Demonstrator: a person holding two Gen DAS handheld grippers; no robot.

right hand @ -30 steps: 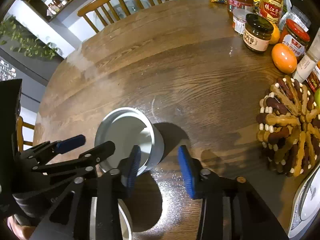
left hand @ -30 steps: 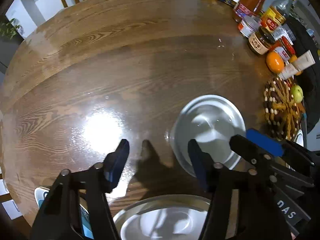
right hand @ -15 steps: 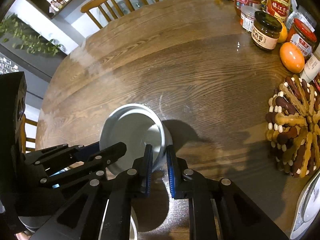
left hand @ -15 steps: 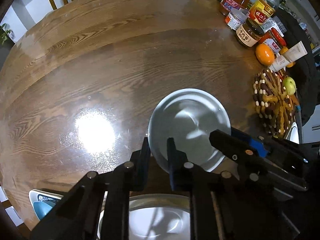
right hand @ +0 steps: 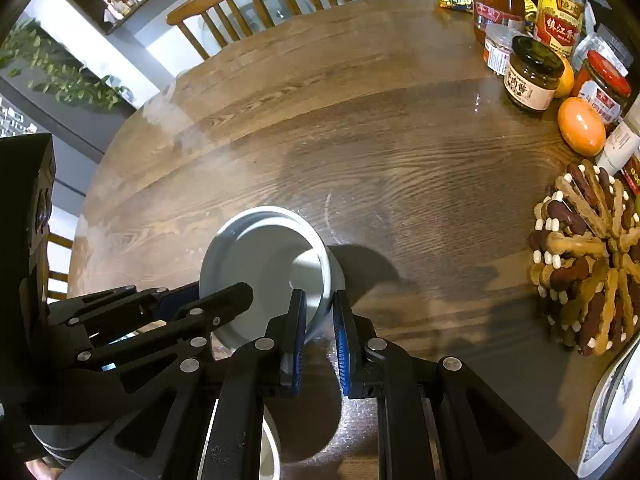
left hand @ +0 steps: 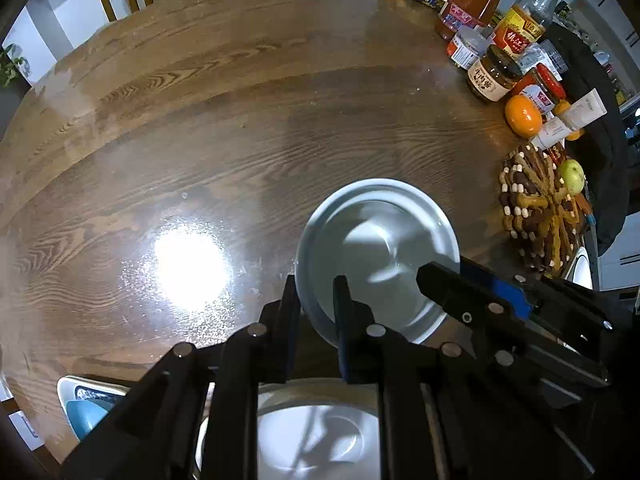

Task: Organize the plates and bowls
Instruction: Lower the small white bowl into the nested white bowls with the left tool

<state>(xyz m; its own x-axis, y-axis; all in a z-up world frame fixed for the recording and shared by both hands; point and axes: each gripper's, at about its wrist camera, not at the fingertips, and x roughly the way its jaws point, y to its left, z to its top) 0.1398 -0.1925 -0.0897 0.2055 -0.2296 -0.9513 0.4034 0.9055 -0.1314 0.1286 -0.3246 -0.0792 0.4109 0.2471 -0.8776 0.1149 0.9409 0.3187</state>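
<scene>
A pale grey bowl (left hand: pixel 376 248) sits near the front of the round wooden table; it also shows in the right wrist view (right hand: pixel 264 264). My left gripper (left hand: pixel 316 292) is shut on the bowl's left rim, one finger inside and one outside. My right gripper (right hand: pixel 320 308) is shut on the bowl's right rim in the same way. A white plate (left hand: pixel 316 432) lies below the left gripper at the table's front edge, partly hidden by the fingers.
Jars, sauce bottles (left hand: pixel 492 76) and an orange (right hand: pixel 580 126) crowd the right side. A beaded wooden trivet (right hand: pixel 584 256) lies at the right, with a green apple (left hand: pixel 572 170) beside it. A small dish (left hand: pixel 84 408) sits front left. Chairs (right hand: pixel 216 4) stand behind the table.
Both grippers went from open to shut on opposite rims of the bowl. The bowl now appears slightly raised and tilted in the right wrist view.
</scene>
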